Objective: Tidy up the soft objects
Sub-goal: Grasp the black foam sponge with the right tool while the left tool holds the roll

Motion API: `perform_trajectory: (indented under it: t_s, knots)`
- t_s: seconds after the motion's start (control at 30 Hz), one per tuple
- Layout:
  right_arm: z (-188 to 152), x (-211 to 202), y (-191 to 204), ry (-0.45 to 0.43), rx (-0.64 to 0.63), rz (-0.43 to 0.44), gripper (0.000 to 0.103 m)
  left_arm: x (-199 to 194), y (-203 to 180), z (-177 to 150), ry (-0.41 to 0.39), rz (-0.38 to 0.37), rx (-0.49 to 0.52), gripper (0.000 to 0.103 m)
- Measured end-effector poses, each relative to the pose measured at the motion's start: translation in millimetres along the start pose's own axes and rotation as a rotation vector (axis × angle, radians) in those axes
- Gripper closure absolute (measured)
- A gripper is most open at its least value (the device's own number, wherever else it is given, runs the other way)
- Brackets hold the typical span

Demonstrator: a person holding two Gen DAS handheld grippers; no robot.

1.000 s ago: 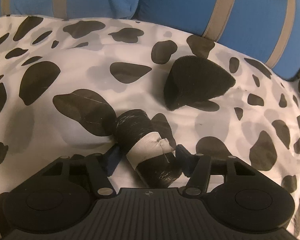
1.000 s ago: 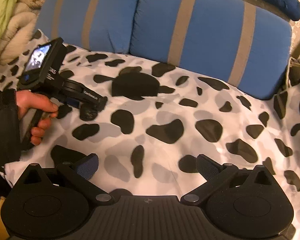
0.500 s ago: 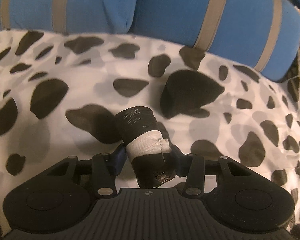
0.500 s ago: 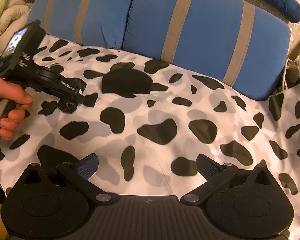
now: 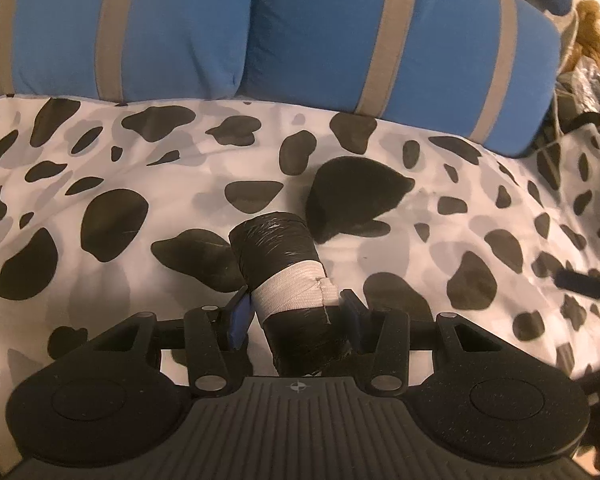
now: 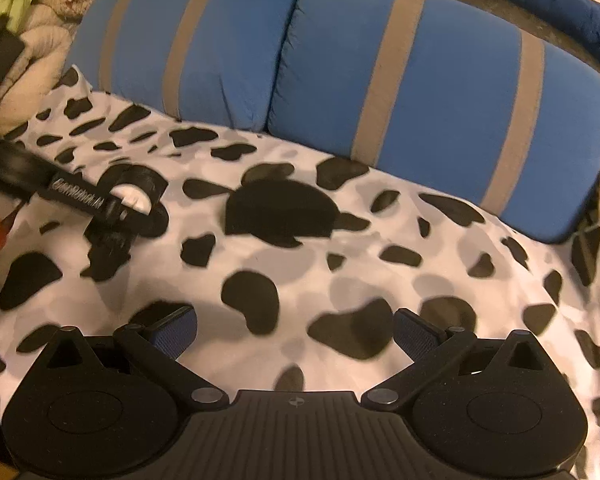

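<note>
My left gripper (image 5: 296, 312) is shut on a black roll with a white band (image 5: 288, 272) and holds it above the cow-print blanket (image 5: 140, 160). The roll (image 6: 134, 192) and the left gripper (image 6: 112, 216) also show at the left of the right wrist view. A black foam wedge (image 5: 352, 196) lies on the blanket just beyond the roll; it also shows in the right wrist view (image 6: 280, 212). My right gripper (image 6: 296, 328) is open and empty, low over the blanket, in front of and right of the wedge.
Two blue cushions with tan stripes (image 6: 380, 68) stand along the back of the blanket. Beige and green bedding (image 6: 32, 40) is piled at the far left. A brown plush toy (image 5: 592, 36) and dark clutter sit at the far right. A dark blue pillow (image 6: 560, 4) lies behind the cushions.
My left gripper has closed on the roll and lifted it off the blanket, pulling back from the wedge. The right gripper has moved forward, staying open.
</note>
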State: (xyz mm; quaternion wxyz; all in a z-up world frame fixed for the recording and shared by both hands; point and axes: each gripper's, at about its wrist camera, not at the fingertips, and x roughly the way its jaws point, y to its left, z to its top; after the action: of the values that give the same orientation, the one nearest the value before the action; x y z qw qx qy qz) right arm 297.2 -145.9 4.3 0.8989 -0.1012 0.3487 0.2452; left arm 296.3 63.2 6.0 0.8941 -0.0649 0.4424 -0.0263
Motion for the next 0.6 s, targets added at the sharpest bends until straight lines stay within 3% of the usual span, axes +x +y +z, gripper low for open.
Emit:
perform_trajectory:
  t_s: [0.5, 0.6]
  knots:
    - [27, 84, 41, -0.088, -0.012, 0.010, 0.001, -24, 33, 13, -0.016, 0.011, -0.046, 0.058]
    - [30, 105, 52, -0.078, 0.007, 0.001, 0.011, -25, 37, 14, -0.020, 0.020, -0.042, 0.057]
